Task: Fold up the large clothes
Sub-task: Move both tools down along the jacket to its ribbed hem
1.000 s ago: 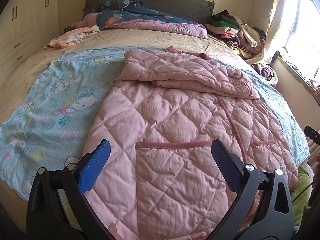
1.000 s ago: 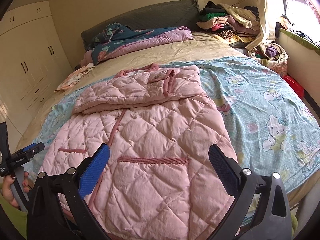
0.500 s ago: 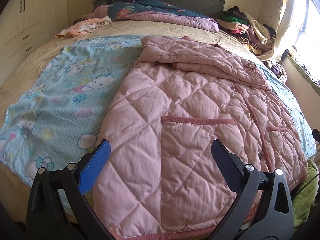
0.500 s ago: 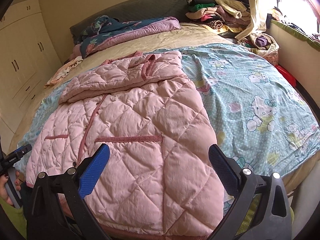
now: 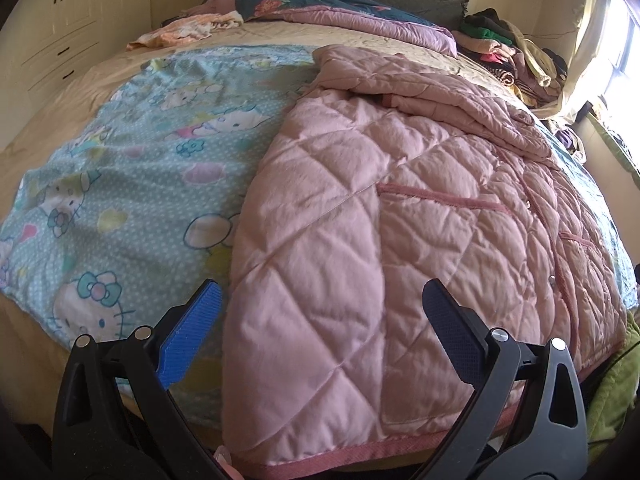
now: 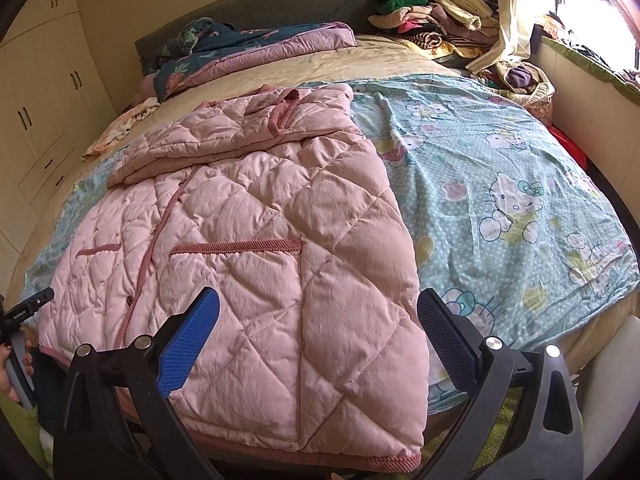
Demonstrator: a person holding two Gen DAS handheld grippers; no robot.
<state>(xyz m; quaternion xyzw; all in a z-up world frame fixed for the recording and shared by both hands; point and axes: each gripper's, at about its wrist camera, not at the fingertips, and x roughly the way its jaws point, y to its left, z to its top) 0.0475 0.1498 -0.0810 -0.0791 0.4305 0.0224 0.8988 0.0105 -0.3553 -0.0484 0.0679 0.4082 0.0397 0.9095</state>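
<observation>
A big pink quilted coat [image 5: 360, 216] spread flat on a bed [image 6: 360, 56], lying on top of a blue cartoon-cat sheet [image 5: 132, 184]. Sleeves folded across the chest, up near the collar. Two front pockets with darker pink trim. Bottom hem hanging a little over the near edge of the bed. Left gripper [image 5: 320, 320] low by the hem at the coat's left side, fingers wide apart, nothing held between them; blue left pad [image 5: 192, 332] over the sheet beside the coat's edge, the other pad over the coat. Right gripper [image 6: 316, 320] low by the hem at the coat's right side, also spread wide and holding nothing, one pad over the coat and one at its right edge. A hand [image 6: 12, 364] on a handle at the far left of the right wrist view. Folded dark flowery blanket [image 6: 240, 52] by the headboard. Heap of mixed clothes [image 6: 432, 20] in the far corner near the window. Pale wardrobe doors [image 6: 36, 92] along the left wall.
</observation>
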